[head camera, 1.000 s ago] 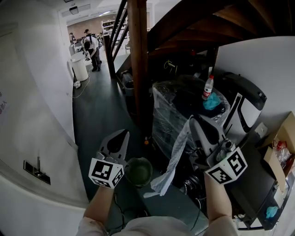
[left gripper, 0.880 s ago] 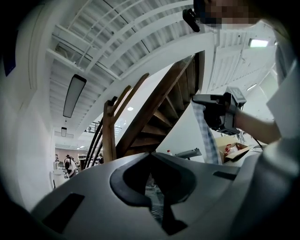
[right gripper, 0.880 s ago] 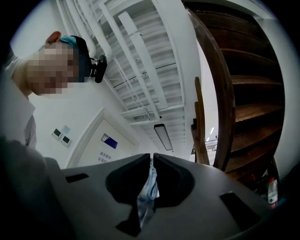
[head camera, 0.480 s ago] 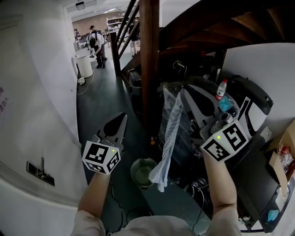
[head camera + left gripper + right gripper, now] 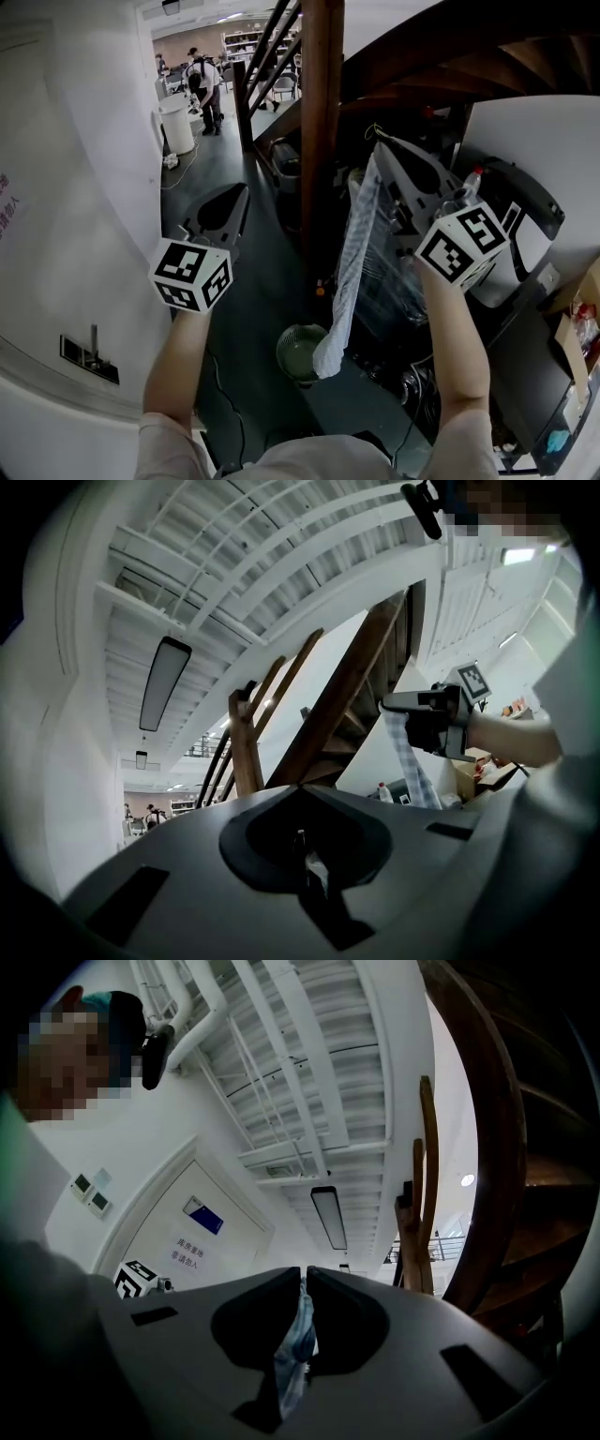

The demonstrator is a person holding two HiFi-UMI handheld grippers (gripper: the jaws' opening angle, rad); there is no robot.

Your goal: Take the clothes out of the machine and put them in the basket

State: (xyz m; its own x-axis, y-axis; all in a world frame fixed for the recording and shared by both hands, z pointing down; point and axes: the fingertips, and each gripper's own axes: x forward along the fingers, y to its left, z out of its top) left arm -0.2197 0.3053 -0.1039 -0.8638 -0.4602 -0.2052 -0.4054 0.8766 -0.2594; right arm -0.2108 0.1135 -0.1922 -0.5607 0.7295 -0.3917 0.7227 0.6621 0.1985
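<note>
A blue-and-white checked cloth (image 5: 354,253) hangs long from my right gripper (image 5: 380,145), which is shut on its top end, raised in front of the dark stairs. The cloth's lower end dangles just above the rim of a small green basket (image 5: 298,354) on the floor. In the right gripper view the cloth (image 5: 295,1354) is pinched between the closed jaws of the right gripper (image 5: 303,1279). My left gripper (image 5: 242,190) is held up at the left, shut, with nothing in it. The left gripper (image 5: 298,834) looks across at the right gripper (image 5: 427,719) and the hanging cloth (image 5: 412,771).
A wooden post (image 5: 322,122) stands just behind the cloth. A plastic-wrapped machine (image 5: 394,281) with a water bottle (image 5: 469,187) on top sits at the right, beside a white and black appliance (image 5: 525,225). A white bin (image 5: 176,122) and a person (image 5: 204,84) are far down the corridor.
Both grippers have risen and moved forward. The cloth has been lifted with the right gripper and now hangs straighter, its end over the green basket.
</note>
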